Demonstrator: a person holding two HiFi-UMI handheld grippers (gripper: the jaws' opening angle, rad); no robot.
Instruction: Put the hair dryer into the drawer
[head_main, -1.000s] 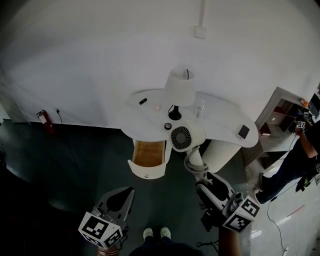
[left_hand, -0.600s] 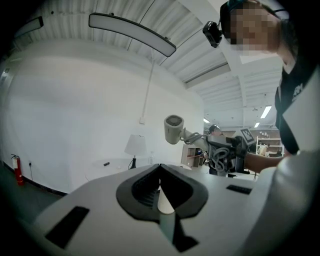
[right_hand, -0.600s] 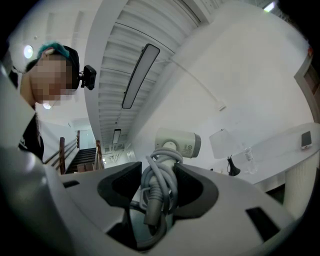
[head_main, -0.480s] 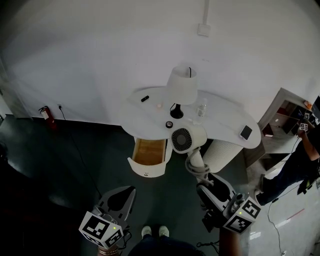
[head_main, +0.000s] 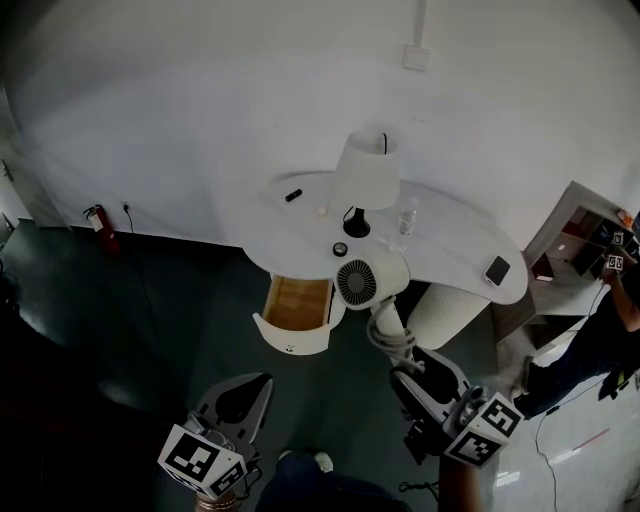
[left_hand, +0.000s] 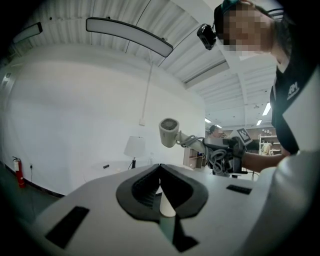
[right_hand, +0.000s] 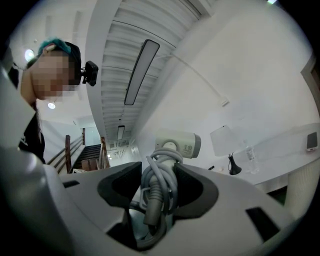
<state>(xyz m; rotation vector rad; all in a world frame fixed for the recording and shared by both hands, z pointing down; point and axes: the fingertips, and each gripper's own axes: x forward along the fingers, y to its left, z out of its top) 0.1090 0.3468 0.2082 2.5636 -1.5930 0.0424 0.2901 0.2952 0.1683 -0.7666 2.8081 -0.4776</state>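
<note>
Carrying: right claw (head_main: 398, 350), clamped on hair dryer (head_main: 357, 283).
Left claw (head_main: 250, 385): closed, empty.
Drawer (head_main: 292, 343): open; hair dryer edged nearer, not yet in.

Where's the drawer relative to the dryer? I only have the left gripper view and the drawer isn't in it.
Observer: The head view has the drawer pulled open under the front edge of the white table. The hair dryer is in the air, and its head appears just right of the drawer.
Operator: What's the right gripper actually clamping?
Observer: In the right gripper view, the right gripper is shut on the hair dryer's handle, with the cord wound round it.
Operator: Anything in the drawer?
Observer: The head view shows only its wooden bottom, with no item that I can make out.
</note>
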